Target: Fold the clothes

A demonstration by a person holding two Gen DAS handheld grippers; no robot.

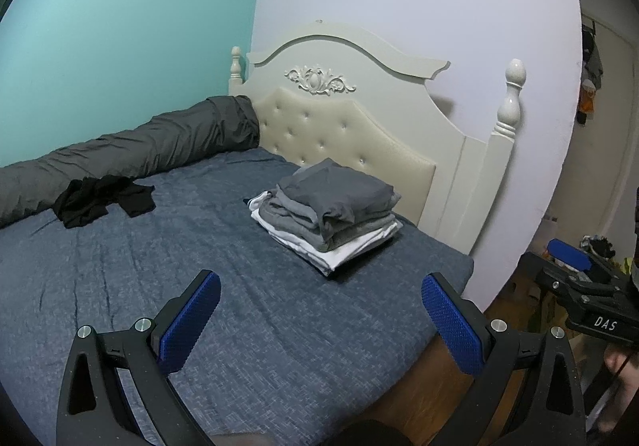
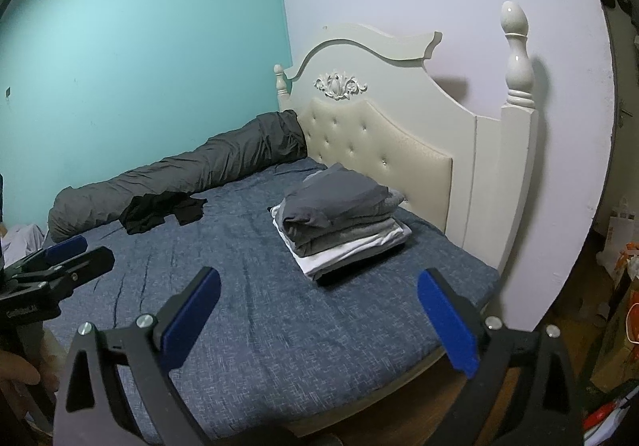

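A neat stack of folded grey and white clothes (image 1: 327, 214) (image 2: 339, 218) rests on the blue bedspread (image 1: 223, 286) (image 2: 255, 286) near the headboard. A crumpled black garment (image 1: 102, 200) (image 2: 161, 212) lies unfolded at the far left of the bed, beside a rolled dark grey duvet (image 1: 151, 150) (image 2: 199, 170). My left gripper (image 1: 321, 296) hovers open above the bed's near side with nothing between its blue pads. My right gripper (image 2: 319, 292) is open too, likewise holding nothing, well short of the stack. Each gripper shows at the edge of the other's view.
A cream tufted headboard (image 1: 359, 118) (image 2: 379, 134) with turned posts stands against a pale wall; a teal wall runs along the bed's left. Wooden floor and clutter (image 2: 623, 278) lie to the right. A hand (image 2: 16, 378) holds the left tool.
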